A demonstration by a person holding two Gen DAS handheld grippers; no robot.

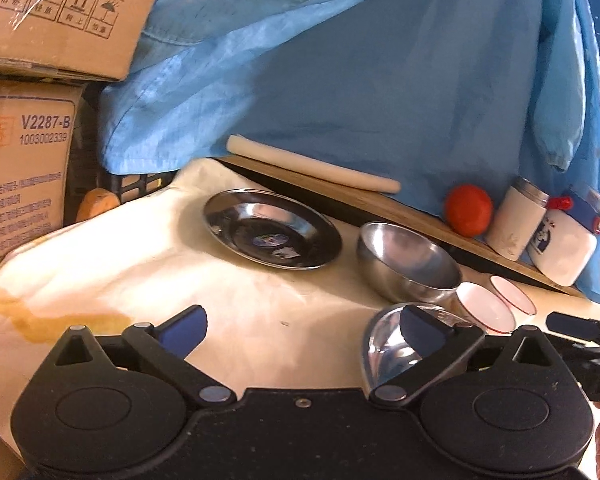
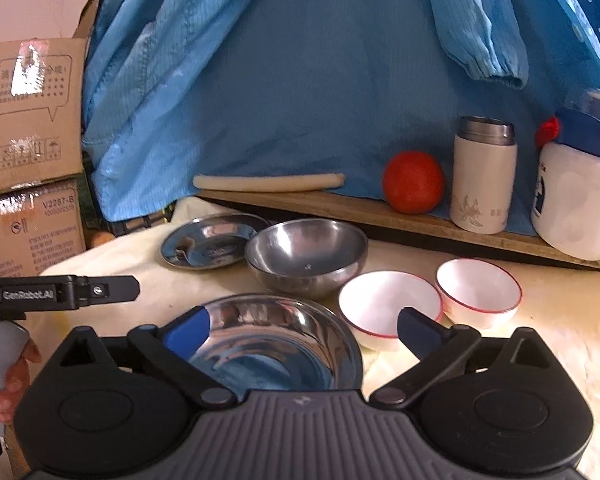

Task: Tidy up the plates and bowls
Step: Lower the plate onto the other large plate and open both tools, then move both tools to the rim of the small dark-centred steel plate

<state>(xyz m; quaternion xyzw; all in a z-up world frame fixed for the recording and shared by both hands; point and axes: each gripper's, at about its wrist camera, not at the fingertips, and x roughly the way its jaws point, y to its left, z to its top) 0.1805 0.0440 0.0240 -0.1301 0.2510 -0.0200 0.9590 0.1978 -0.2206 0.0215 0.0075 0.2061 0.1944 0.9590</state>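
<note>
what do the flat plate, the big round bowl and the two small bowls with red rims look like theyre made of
Flat plate: polished metal, probably stainless steel; it mirrors its surroundings.
Big round bowl: also steel by the look, but duller, with a soft grey sheen.
Two small bowls: glossy white with a thin red rim, likely glazed ceramic, though melamine can't be ruled out.
</note>
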